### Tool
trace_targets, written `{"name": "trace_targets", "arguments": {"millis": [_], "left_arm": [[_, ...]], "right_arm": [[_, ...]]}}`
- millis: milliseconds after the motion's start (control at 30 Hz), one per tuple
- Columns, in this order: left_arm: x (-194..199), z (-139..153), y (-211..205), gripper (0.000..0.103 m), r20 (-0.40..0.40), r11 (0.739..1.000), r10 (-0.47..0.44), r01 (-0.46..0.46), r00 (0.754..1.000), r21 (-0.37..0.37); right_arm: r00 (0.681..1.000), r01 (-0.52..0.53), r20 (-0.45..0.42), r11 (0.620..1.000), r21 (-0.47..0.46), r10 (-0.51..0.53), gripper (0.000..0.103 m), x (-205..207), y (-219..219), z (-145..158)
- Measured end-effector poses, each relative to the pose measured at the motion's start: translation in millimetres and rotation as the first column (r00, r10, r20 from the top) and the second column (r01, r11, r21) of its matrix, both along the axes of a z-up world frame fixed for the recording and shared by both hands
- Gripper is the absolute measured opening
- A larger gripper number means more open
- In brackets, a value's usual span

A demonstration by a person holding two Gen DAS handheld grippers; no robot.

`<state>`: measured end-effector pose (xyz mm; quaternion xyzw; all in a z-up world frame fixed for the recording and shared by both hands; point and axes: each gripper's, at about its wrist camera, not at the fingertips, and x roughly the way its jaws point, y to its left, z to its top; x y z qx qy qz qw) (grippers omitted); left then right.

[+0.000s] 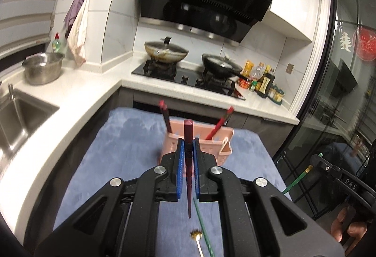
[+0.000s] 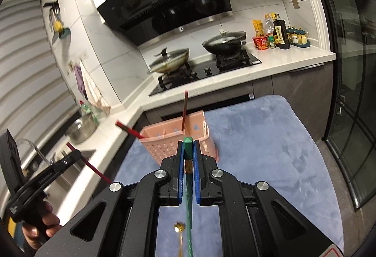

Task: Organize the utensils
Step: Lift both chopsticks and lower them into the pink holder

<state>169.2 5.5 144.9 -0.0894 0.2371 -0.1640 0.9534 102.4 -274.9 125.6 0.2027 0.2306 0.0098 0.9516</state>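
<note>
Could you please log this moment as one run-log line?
left tool: shut on red chopstick | right tool: shut on green chopstick | pink basket: holds red chopsticks

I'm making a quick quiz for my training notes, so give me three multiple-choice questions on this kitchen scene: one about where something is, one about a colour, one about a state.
1. Where does the pink utensil basket stand?
A. in the sink
B. on the blue cloth
C. on the stove

2. What colour is the chopstick held by the right hand-held gripper?
A. green
B. white
C. yellow

3. What is the state of the left hand-held gripper?
A. open and empty
B. shut on a dark red chopstick
C. shut on a spoon

Answers:
1. B, the basket sits on the blue cloth in front of the counter.
2. A, the green chopstick runs between its blue pads.
3. B, the dark red chopstick is clamped between its pads, above the cloth.
</note>
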Motion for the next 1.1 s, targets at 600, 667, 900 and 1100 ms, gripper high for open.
{"name": "trace_targets", "arguments": {"millis": [600,667,900,1100], "left_arm": [[87.0,70.2,-27.7,0.007,0.192,0.999,0.038,-0.039,0.981,0.006],[97.0,66.8,-28.4,0.007,0.192,0.999,0.041,-0.043,0.98,0.005],[123.2,48.9,-26.2,0.007,0.163,0.998,0.056,-0.058,0.985,0.008],[133.7,45.7,-24.0,0.007,0.15,0.998,0.063,-0.065,0.987,0.005]], "right_arm": [[0.978,0.013,0.206,0.997,0.077,-0.028,0.007,107.3,-17.2,76.5],[0.976,0.019,0.214,0.997,0.077,-0.035,0.007,119.7,-17.7,78.1],[0.987,0.021,0.155,0.997,0.08,-0.033,0.007,160.3,-14.6,56.8],[0.995,0.005,0.096,0.998,0.059,-0.01,0.007,179.6,-7.2,32.1]]}}
